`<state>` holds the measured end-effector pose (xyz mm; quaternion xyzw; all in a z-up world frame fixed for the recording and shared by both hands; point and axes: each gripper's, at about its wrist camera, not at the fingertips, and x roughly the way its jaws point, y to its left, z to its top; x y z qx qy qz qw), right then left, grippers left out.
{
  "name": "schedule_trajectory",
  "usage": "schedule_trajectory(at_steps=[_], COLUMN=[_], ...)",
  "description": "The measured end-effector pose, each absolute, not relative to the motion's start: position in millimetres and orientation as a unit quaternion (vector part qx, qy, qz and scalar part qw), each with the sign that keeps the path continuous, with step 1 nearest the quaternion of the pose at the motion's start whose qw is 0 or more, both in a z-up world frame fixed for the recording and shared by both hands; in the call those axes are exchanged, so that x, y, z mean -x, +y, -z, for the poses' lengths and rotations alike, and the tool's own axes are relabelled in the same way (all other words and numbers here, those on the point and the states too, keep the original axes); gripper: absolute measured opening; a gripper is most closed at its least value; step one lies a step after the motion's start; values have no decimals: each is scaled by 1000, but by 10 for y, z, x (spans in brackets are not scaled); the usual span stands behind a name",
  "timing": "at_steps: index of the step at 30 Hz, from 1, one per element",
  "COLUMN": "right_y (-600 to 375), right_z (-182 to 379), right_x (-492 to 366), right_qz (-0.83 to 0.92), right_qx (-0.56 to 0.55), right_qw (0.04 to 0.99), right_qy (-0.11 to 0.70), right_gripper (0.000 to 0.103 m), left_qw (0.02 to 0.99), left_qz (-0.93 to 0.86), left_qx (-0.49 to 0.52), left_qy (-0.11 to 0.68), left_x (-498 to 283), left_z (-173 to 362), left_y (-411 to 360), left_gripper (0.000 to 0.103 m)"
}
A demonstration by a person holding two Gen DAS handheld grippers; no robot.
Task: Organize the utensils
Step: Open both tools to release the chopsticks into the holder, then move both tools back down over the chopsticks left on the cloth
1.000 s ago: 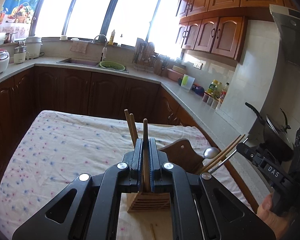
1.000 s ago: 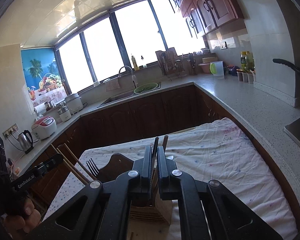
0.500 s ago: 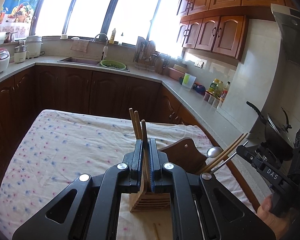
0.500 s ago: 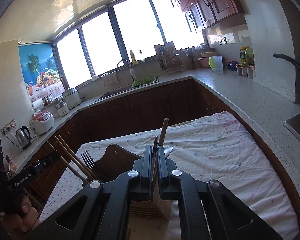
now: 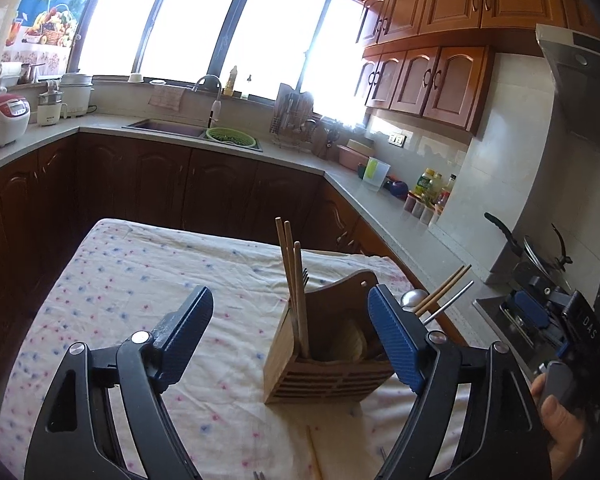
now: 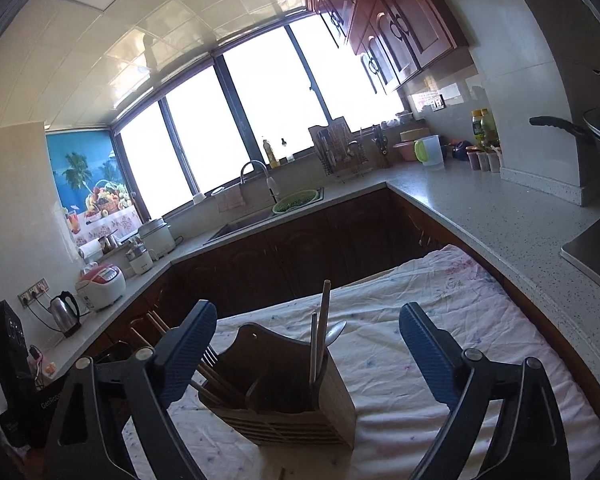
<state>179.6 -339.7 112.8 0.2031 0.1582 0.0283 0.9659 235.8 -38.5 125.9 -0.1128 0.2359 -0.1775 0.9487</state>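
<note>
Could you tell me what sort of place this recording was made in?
A home kitchen, most likely: a sink with a tap under the windows, wooden wall cabinets, and a rice cooker on the counter. The work happens at a cloth-covered table bearing a wooden utensil holder.

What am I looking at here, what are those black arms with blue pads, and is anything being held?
No robot here: a person holds a hand-held claw in each hand, with a wide-angle camera on each looking forward along its two fingers. One picture is from the left claw, the other from the right claw. In the left view you can also see the person's hand gripping the right tool.

Both claws are opening, and neither holds anything. Ahead of them a wooden utensil holder stands on a table covered with a flowered cloth. In it stand chopsticks, a fork and a spoon. One loose chopstick lies on the cloth nearby.
</note>
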Motion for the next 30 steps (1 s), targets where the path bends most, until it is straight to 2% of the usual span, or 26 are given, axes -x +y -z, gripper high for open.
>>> schedule_trajectory(at_steps=[11,30], right_y=[-3428,-3298], right_z=[-1050,-157], right_x=[-1271,-859], right_qz=[-21,-10], right_qx=[-218,-228], right_qw=[964,935], right_qy=[152,270], right_gripper=[96,96], left_qw=[945,915], left_qz=[146,118], left_qx=[128,103], left_qy=[263,373], left_x=[-1960,-1633], left_z=[-1016,-179], left_y=[-38,31], left_gripper=[84,84])
